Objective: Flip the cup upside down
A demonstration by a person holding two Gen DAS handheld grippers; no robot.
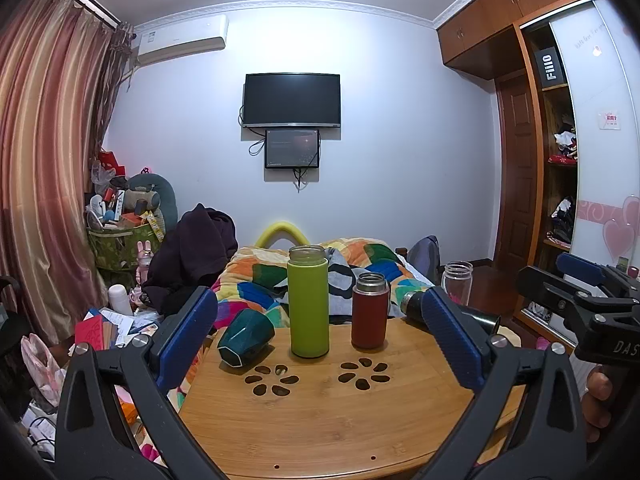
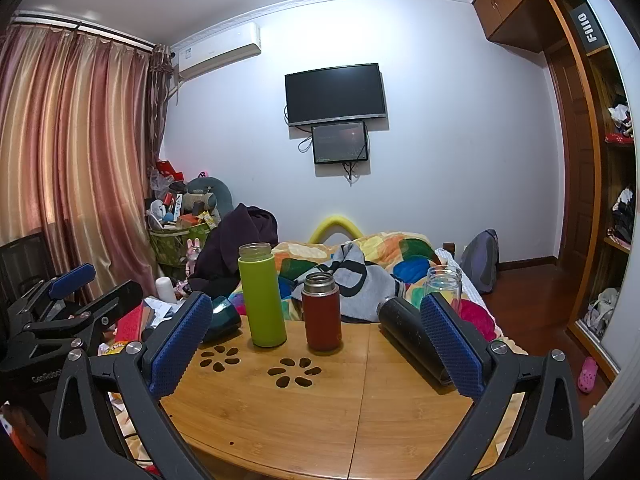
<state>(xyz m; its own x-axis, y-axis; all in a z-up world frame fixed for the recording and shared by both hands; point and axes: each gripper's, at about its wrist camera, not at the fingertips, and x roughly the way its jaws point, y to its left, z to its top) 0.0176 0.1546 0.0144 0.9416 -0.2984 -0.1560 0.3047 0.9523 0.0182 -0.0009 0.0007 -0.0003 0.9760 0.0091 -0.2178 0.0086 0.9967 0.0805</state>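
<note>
A dark green cup (image 1: 245, 338) lies on its side at the table's far left; in the right wrist view (image 2: 221, 319) it is partly hidden by a finger. A lime green bottle (image 1: 308, 301) (image 2: 262, 295) and a red flask (image 1: 370, 311) (image 2: 321, 311) stand upright without lids. A black flask (image 1: 416, 306) (image 2: 408, 334) lies on its side at the right. A clear glass jar (image 1: 457, 282) (image 2: 443, 286) stands behind it. My left gripper (image 1: 316, 330) is open and empty, short of the cups. My right gripper (image 2: 316, 336) is open and empty too.
The round bamboo table (image 1: 320, 420) (image 2: 320, 412) has flower-shaped cutouts. A bed with a colourful quilt (image 1: 360, 260) lies behind it. Clutter and boxes (image 1: 116, 320) fill the floor at left. A wardrobe (image 2: 600, 200) stands at right.
</note>
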